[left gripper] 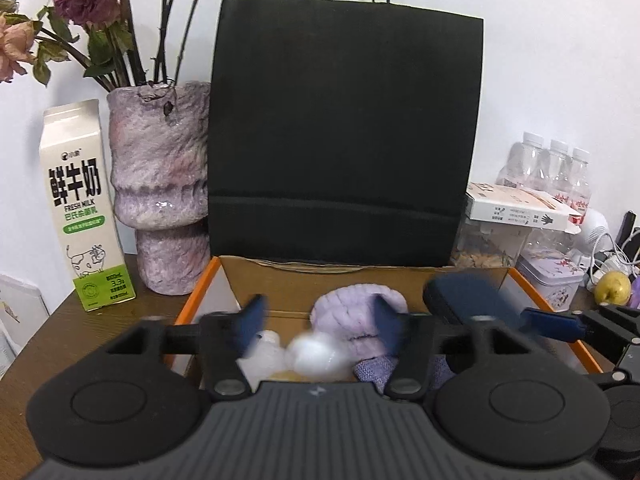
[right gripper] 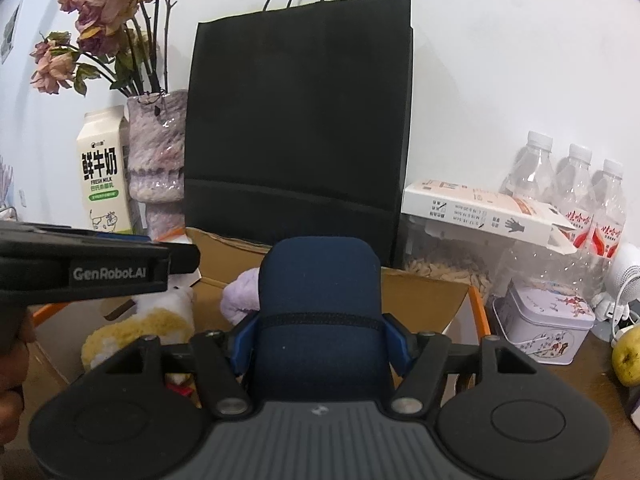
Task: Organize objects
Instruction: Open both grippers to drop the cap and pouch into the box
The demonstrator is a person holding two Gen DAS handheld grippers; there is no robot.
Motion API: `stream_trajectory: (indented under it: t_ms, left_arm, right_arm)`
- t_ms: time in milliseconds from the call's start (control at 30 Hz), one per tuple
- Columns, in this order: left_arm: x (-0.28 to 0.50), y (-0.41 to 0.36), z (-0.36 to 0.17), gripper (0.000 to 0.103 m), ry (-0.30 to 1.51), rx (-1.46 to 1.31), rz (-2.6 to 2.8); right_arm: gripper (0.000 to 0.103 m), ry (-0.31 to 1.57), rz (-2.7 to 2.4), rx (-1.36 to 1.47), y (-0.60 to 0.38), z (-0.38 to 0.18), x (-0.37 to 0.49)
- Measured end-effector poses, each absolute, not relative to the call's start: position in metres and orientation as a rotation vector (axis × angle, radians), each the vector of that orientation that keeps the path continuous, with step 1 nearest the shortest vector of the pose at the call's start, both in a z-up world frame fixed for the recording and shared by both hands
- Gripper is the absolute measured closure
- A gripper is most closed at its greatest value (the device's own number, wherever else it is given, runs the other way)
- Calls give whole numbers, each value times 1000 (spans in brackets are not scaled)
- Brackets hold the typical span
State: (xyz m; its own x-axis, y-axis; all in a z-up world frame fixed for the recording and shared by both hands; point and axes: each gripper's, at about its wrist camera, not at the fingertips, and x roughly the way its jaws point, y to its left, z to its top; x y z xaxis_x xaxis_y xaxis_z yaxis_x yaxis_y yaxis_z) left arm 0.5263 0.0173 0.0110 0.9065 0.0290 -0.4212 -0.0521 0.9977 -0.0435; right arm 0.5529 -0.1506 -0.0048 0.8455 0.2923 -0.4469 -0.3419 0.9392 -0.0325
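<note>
Navy case [right gripper: 318,320] between right gripper [right gripper: 320,344] fingers

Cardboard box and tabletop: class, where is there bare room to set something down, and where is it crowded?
Free: the box floor at its back left, between the left wall and the purple cloth; bare table in front of the milk carton. Crowded: the box's front with the plush toy, and the right side around the tin, bottles and pear.
</note>
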Motion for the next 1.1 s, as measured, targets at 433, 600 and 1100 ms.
stream_trajectory:
  t_ms: [433,600,1100]
  left_arm:
    - [521,21,14,0,401,-54,96]
    - [513,24,18,0,399,-55,95]
    - [474,32,33,0,388,-59,87]
  right_arm:
    - [0,452,328,-72,-157,-3,551]
    - [0,449,335,-61,-158,2,545]
    - [0,398,372,-47,-170,24,507]
